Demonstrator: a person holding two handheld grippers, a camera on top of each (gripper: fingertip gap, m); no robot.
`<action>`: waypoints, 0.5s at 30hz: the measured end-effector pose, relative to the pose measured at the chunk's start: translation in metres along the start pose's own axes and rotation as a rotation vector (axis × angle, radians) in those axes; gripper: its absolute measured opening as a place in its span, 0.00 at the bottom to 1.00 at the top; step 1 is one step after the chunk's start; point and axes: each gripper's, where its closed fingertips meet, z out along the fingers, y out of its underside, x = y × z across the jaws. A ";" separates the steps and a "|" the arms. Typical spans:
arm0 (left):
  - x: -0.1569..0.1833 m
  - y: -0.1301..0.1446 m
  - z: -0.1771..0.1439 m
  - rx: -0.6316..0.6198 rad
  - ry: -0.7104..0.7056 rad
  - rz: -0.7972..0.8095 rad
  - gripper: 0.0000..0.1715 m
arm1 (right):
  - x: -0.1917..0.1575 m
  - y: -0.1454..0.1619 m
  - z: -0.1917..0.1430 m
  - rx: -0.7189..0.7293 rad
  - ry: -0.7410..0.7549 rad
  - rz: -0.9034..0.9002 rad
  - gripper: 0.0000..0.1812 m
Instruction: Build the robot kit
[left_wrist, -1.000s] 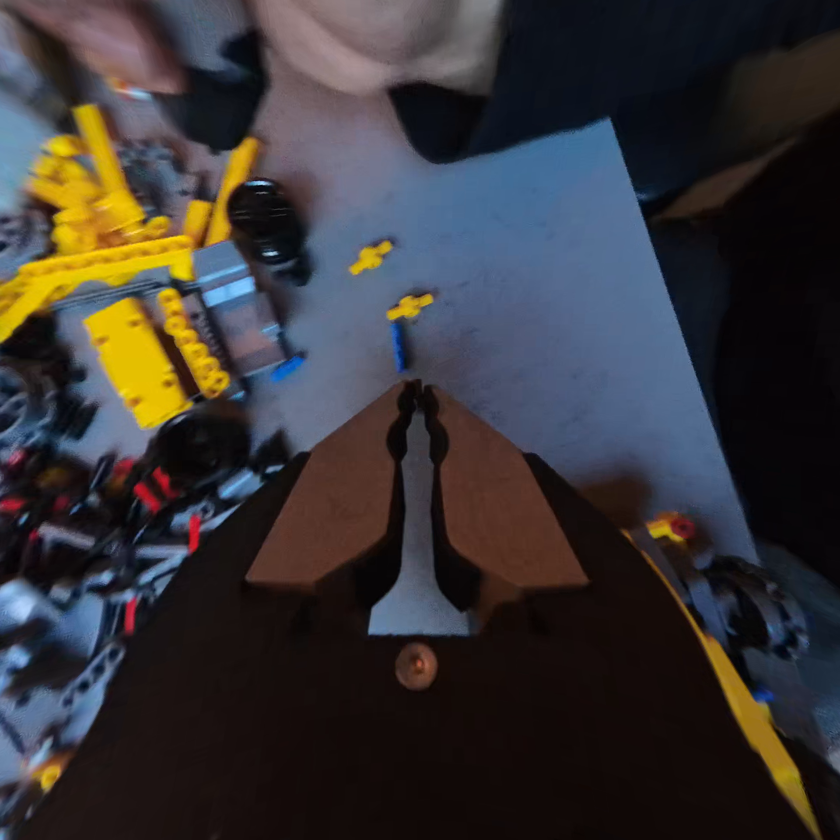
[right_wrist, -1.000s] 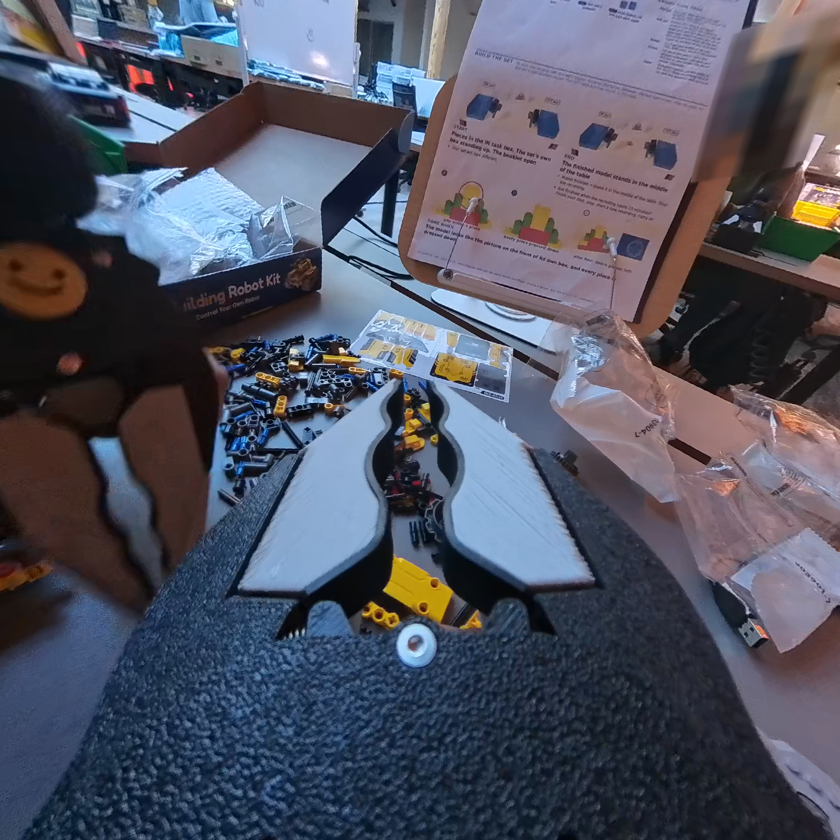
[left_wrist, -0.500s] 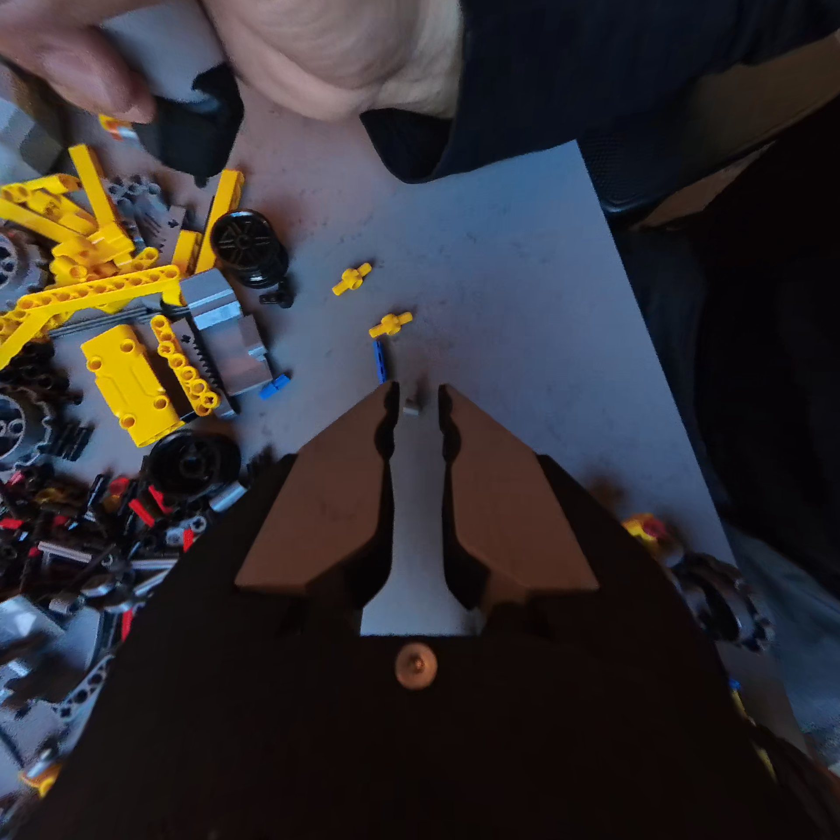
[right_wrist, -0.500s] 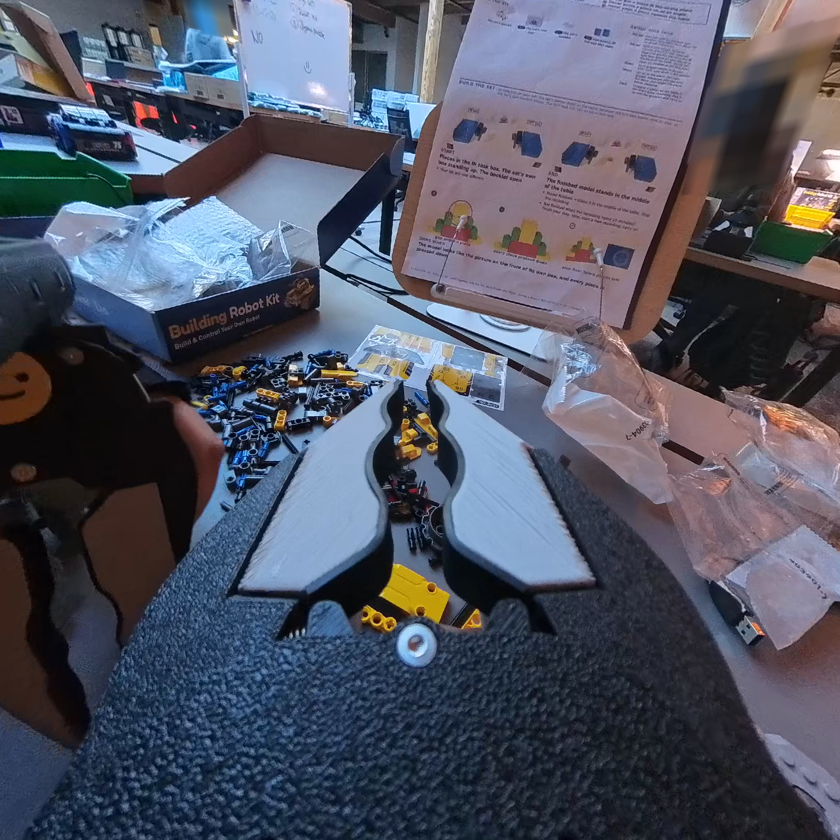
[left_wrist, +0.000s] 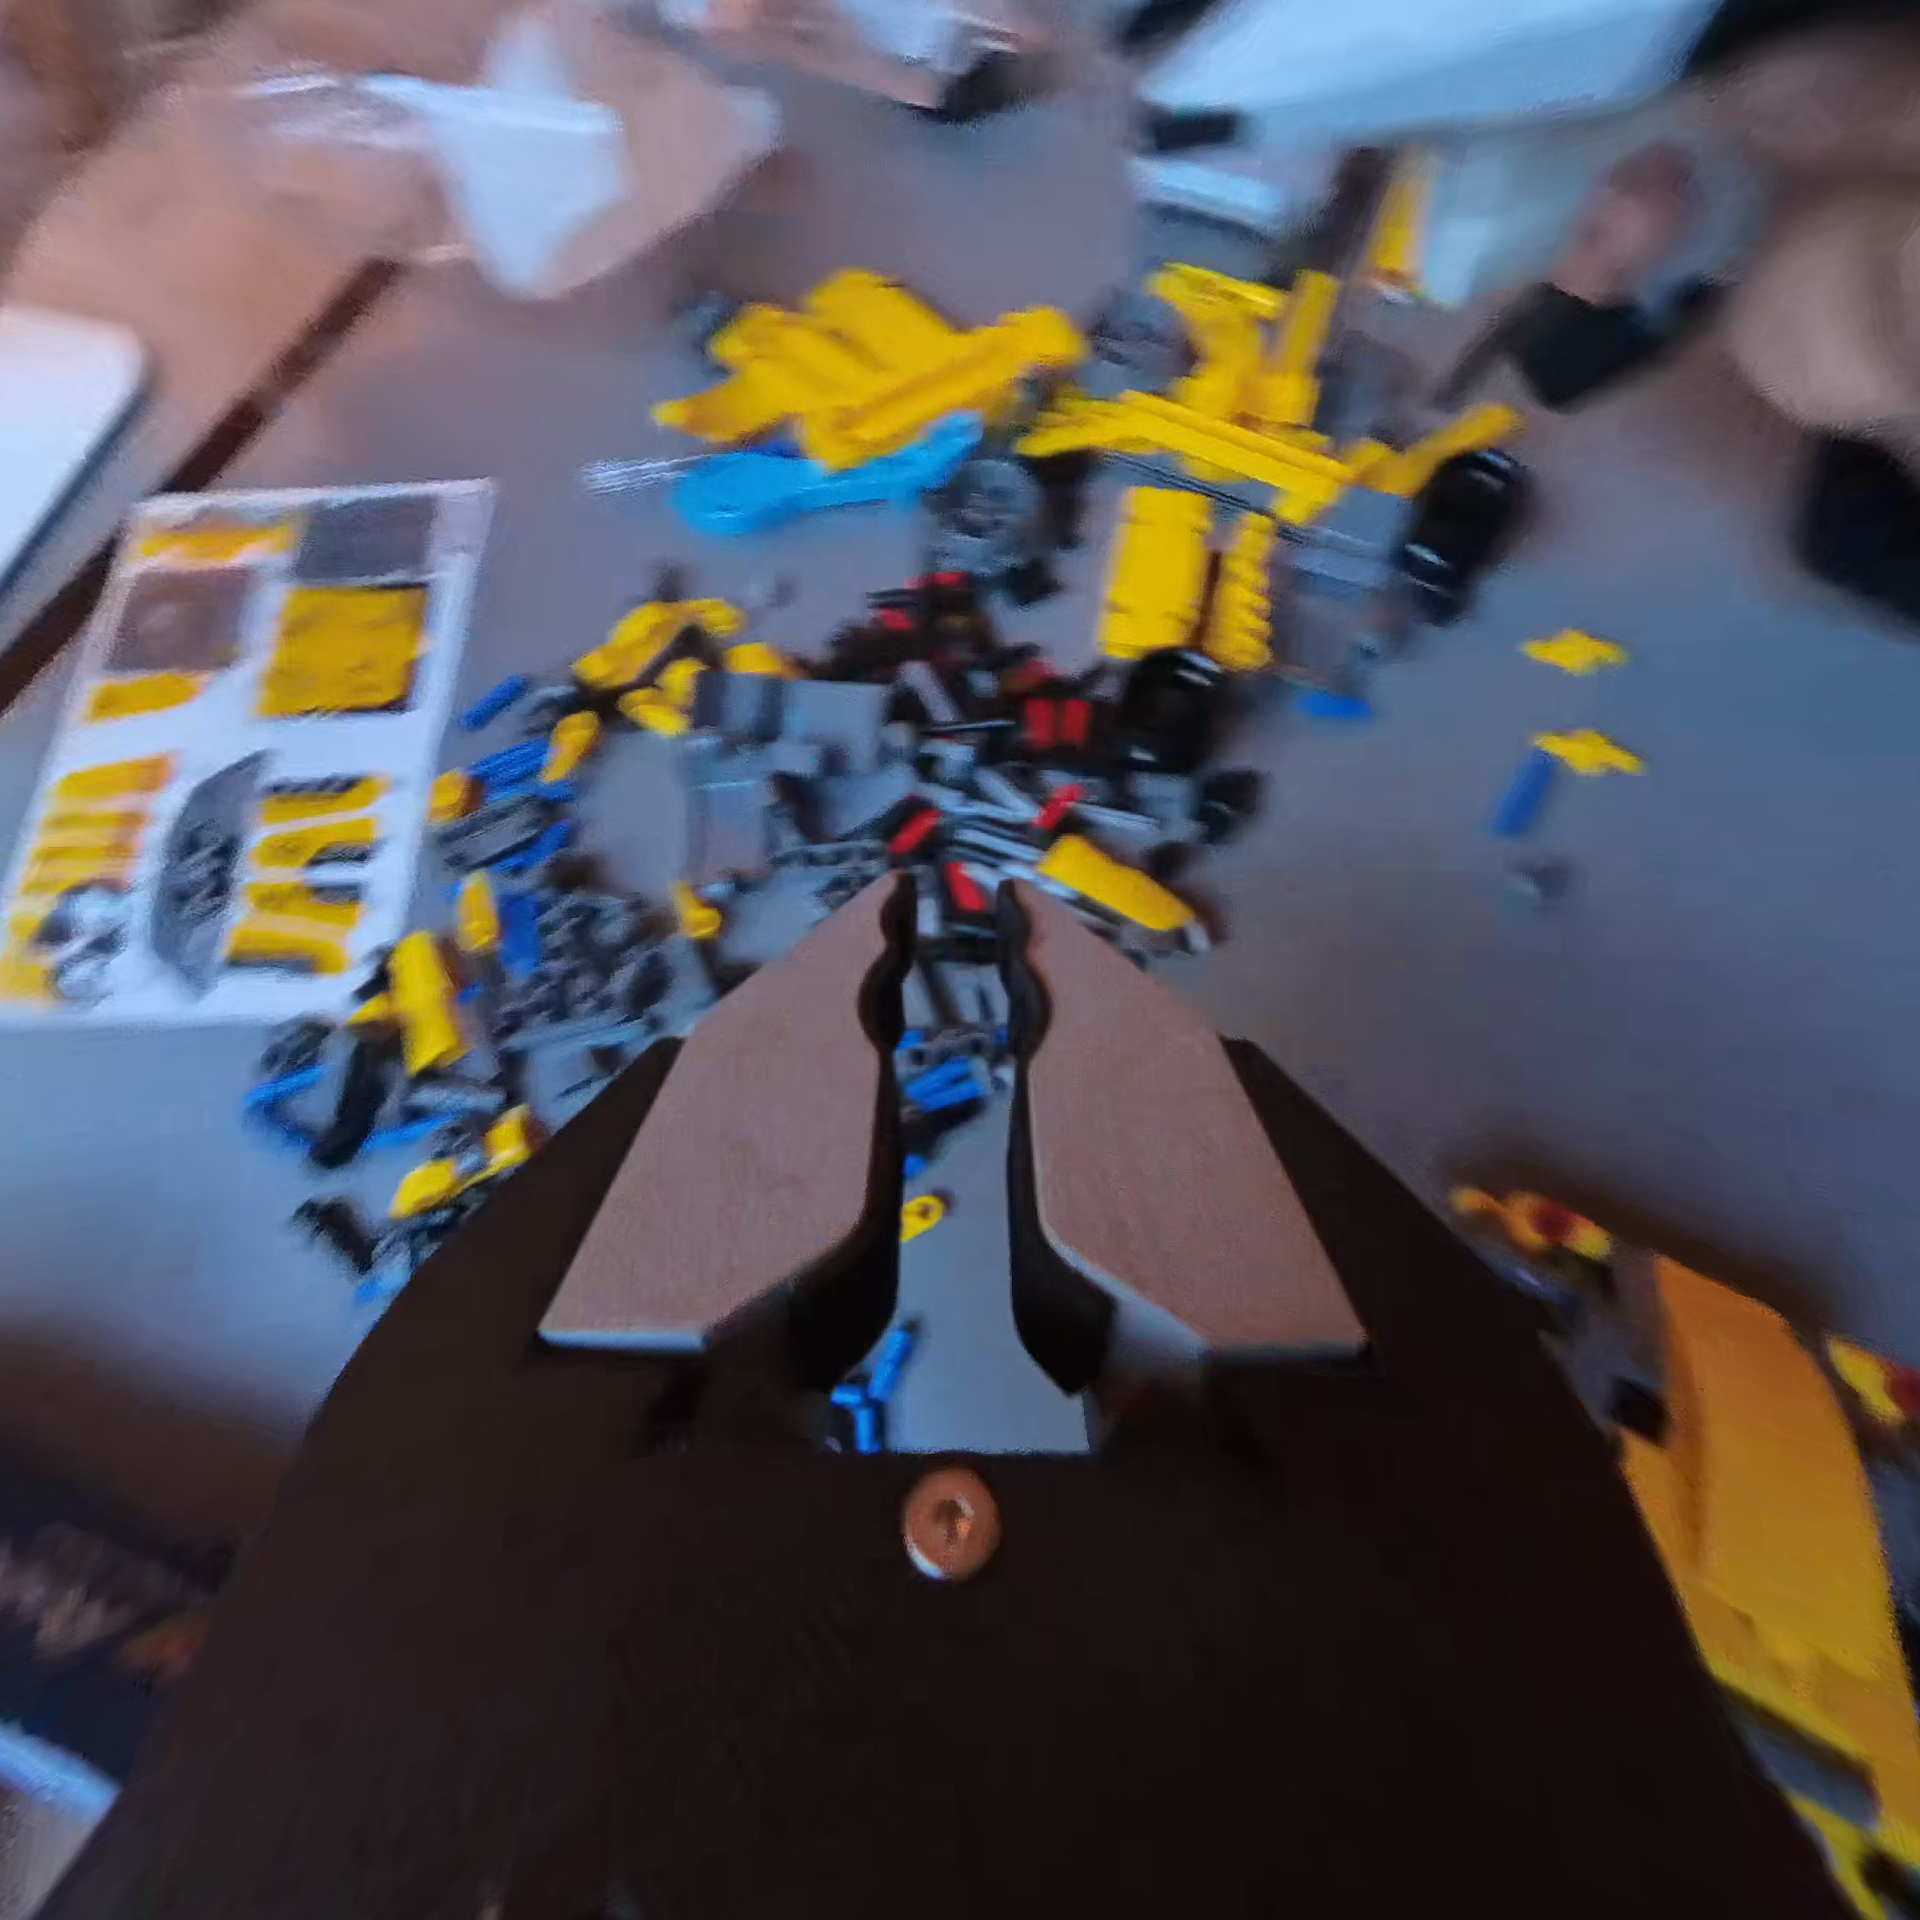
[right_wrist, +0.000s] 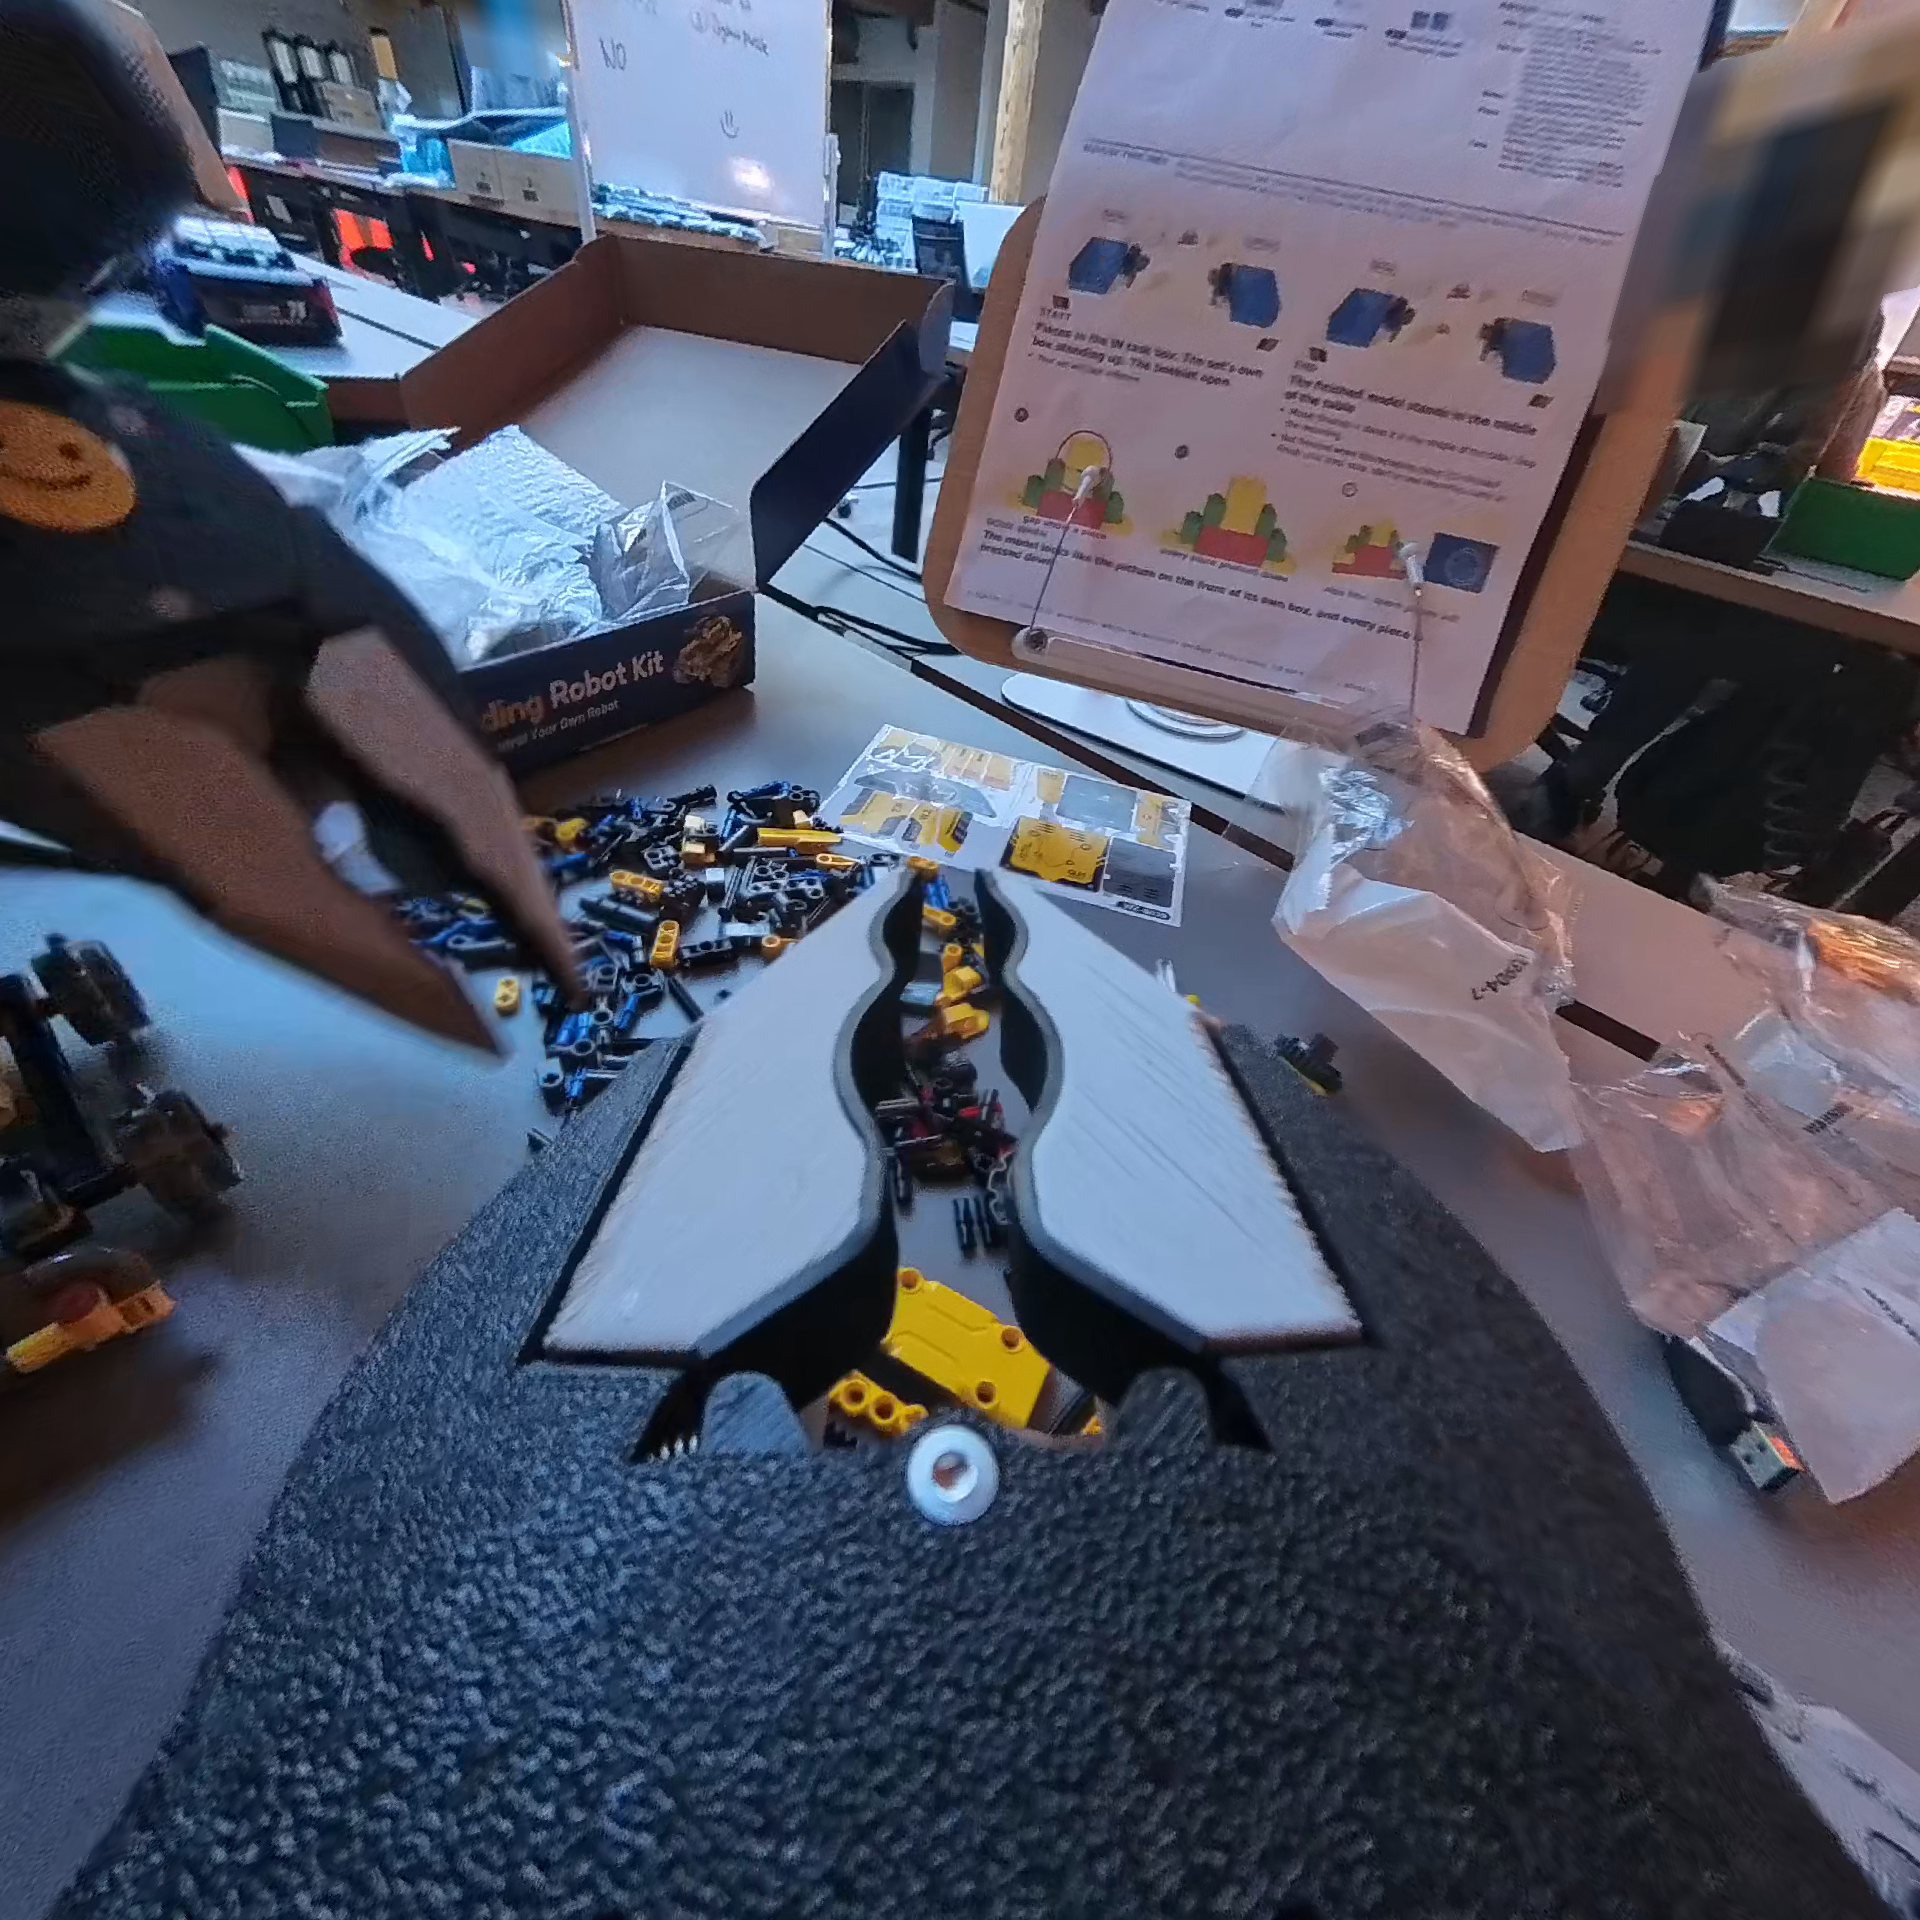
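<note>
The left tool (left_wrist: 956, 904) tilts down over a loose heap of small plastic bricks (left_wrist: 935, 748), its brown fingers slightly parted and holding nothing. The right tool (right_wrist: 943, 894) hovers level above the grey tabletop (right_wrist: 312, 1195), grey ribbed fingers a little apart, empty. Beyond it lie a printed sheet (right_wrist: 1023, 821), crinkled clear bags (right_wrist: 1434, 935) and an open cardboard box (right_wrist: 582, 675)

The left gripper (left_wrist: 957, 904) is a dark, nearly black body with tan-brown fingers (left_wrist: 748, 1132), a copper-coloured screw (left_wrist: 948, 1524) and a yellow smiley badge (right_wrist: 57, 478). The right gripper (right_wrist: 945, 888) is rough-textured black with pale grey ridged fingers (right_wrist: 1153, 1153), black-edged, perhaps rubber, and a white-collared screw (right_wrist: 951, 1473).
</note>
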 end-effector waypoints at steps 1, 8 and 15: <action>-0.015 0.000 -0.003 0.024 -0.057 -0.052 0.07 | -0.002 0.002 0.002 -0.013 -0.005 -0.008 0.06; -0.089 0.035 -0.002 0.002 -0.291 -0.242 0.11 | -0.012 0.019 0.013 -0.097 0.002 -0.095 0.06; -0.079 0.078 0.015 -0.173 -0.236 -0.224 0.10 | -0.004 0.058 0.026 -0.285 0.014 -0.124 0.07</action>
